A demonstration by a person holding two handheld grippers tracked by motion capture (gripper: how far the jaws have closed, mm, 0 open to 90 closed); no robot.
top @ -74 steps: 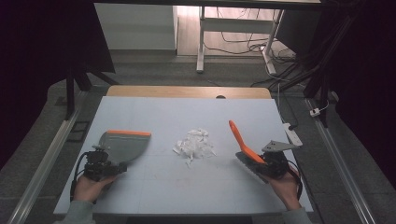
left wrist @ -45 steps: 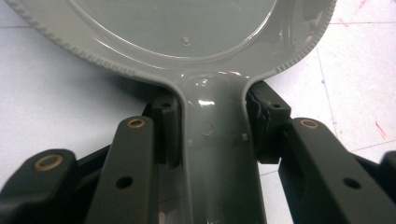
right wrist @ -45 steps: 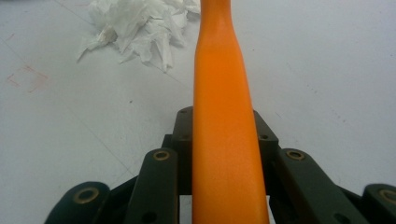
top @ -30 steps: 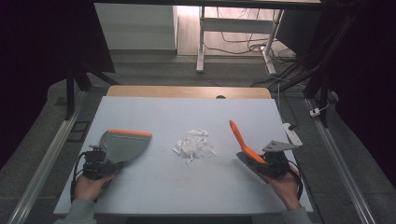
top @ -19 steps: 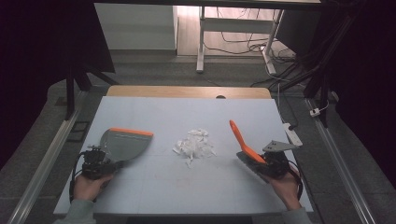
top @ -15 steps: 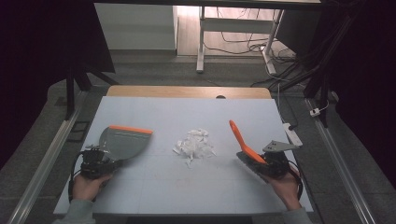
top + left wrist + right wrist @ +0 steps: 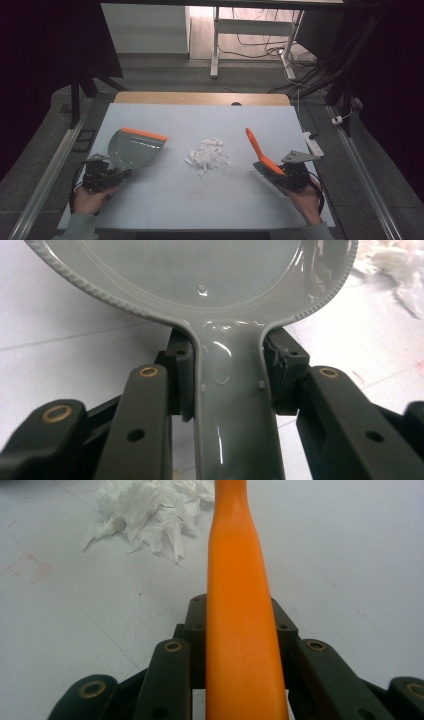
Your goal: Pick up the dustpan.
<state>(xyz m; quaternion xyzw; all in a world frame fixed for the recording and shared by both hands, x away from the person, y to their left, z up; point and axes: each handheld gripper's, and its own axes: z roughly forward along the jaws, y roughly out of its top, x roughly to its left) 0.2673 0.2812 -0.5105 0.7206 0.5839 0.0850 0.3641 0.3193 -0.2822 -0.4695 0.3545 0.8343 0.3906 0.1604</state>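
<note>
Grey plastic dustpan with an orange lip (image 7: 134, 148) is pinched by the left gripper (image 7: 102, 174); the right gripper (image 7: 285, 176) clamps the orange brush (image 7: 260, 151), apparently. White shredded paper pile (image 7: 207, 155) lies between, at the brush's ten o'clock.

My two black, brass-riveted grippers, left (image 7: 102, 173) and right (image 7: 287, 176), trail dark cables; my sleeves are grey.

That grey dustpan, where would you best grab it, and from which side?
By its narrow flat handle, coming from the rear, opposite the orange lip. The handle fits between two jaws; the wide pan would not. The left gripper clamps it just so.
</note>
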